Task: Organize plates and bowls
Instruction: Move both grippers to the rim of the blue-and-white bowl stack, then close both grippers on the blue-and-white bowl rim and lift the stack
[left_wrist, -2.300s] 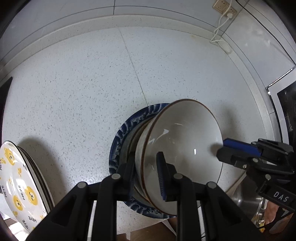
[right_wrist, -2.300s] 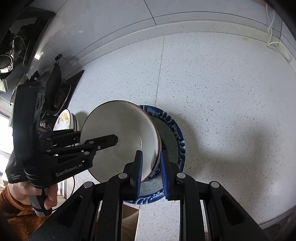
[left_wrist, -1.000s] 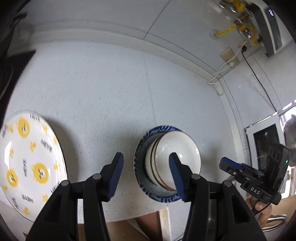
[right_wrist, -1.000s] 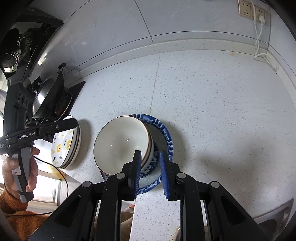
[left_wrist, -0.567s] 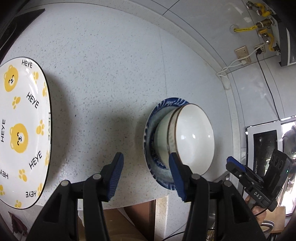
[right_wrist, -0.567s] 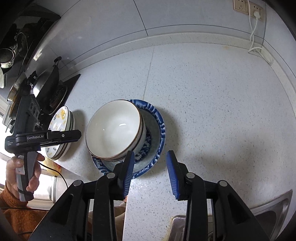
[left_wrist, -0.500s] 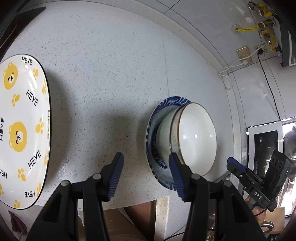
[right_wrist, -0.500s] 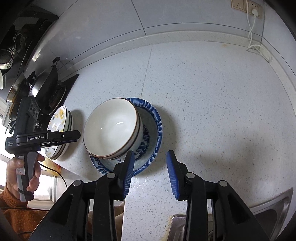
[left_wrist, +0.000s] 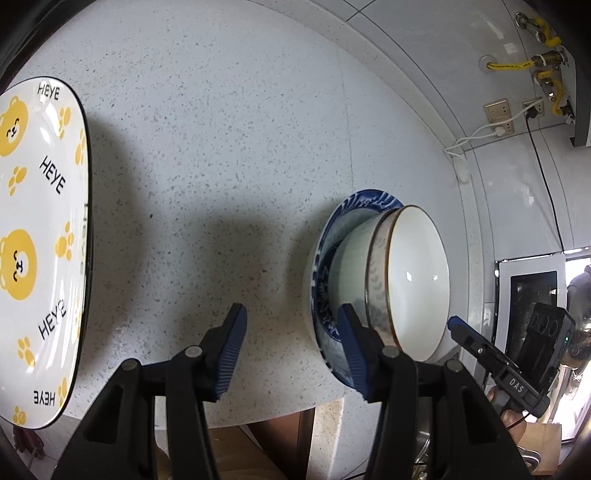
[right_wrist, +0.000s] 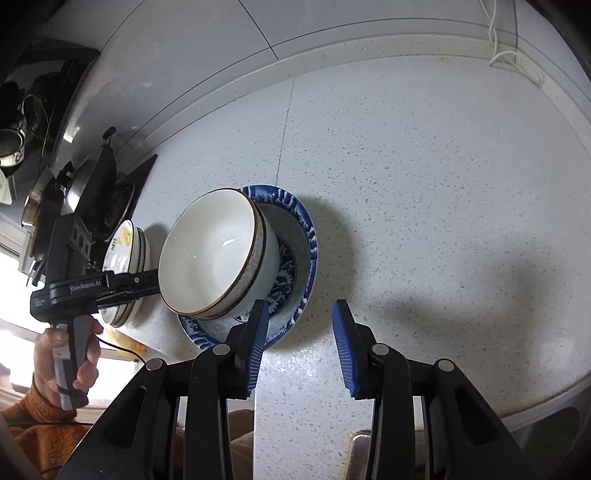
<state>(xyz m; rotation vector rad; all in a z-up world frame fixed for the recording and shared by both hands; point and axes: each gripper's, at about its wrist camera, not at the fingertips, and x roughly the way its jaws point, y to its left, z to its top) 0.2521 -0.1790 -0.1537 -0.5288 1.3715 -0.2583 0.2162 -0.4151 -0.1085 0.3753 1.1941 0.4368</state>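
Observation:
Two stacked white bowls (right_wrist: 218, 254) with brown rims sit in a blue patterned plate (right_wrist: 304, 236) on the speckled white counter. The same bowls (left_wrist: 406, 284) and blue plate (left_wrist: 321, 266) show in the left wrist view. A stack of white plates with yellow bears (left_wrist: 33, 236) lies to the left; it also shows in the right wrist view (right_wrist: 127, 251). My left gripper (left_wrist: 291, 347) is open and empty, above the counter between the bear plates and the bowls. My right gripper (right_wrist: 299, 347) is open and empty, just right of the blue plate's near edge.
A stove with a dark pan (right_wrist: 92, 181) stands left of the bear plates. Wall sockets and a white cable (left_wrist: 495, 125) are at the back wall. The counter's front edge (left_wrist: 258, 417) runs just below both grippers. A sink rim (right_wrist: 535, 439) is at the lower right.
Both grippers let go of the top bowl, which now rests on the stack, and pulled back. The right gripper opened wide. The left gripper swung left toward the bear plates.

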